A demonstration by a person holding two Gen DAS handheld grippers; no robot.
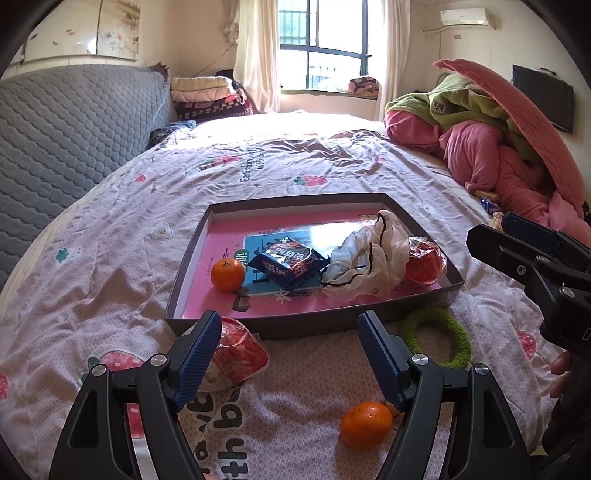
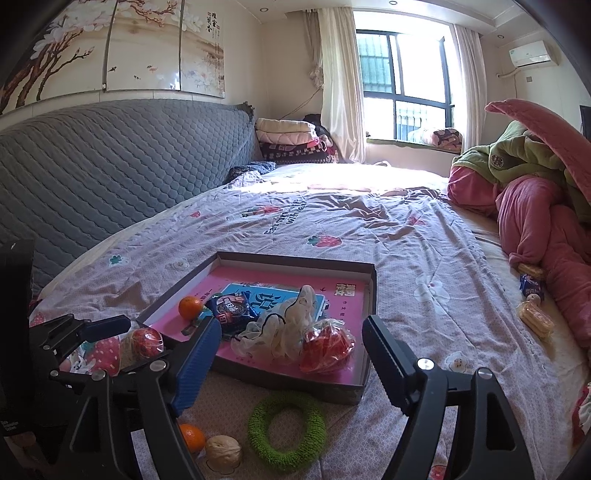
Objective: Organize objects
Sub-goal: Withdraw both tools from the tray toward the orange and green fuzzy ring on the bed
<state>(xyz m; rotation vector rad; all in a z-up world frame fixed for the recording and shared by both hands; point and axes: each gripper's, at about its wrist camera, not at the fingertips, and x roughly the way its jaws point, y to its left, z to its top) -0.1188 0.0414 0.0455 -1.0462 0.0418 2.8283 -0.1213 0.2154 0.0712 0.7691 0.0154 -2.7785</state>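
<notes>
Next, with both tongs, left gripper (image 1: 290, 360) and right gripper (image 2: 291, 363), spread and empty, pick loose orange (image 1: 365, 424) at lower centre; approach squarely, squeeze gently, then lift into tray (image 1: 310, 326) above.

Big dark letters run across the bedsheet (image 1: 229, 435) right under the left wrist camera, upside down from here; "h", "t" and a "g" or "b" come through, but no whole word. Further up the sheet a second printed line (image 1: 253, 164) sits by a strawberry, too warped to read. The blue snack packet (image 2: 232, 309) in the tray (image 2: 371, 295) carries white lettering, crumpled and unclear. The tray's floor shows large Chinese characters on a blue panel (image 2: 271, 300), partly covered. On the wall painting (image 2: 212, 22), a column of black calligraphy, too small to make out.
</notes>
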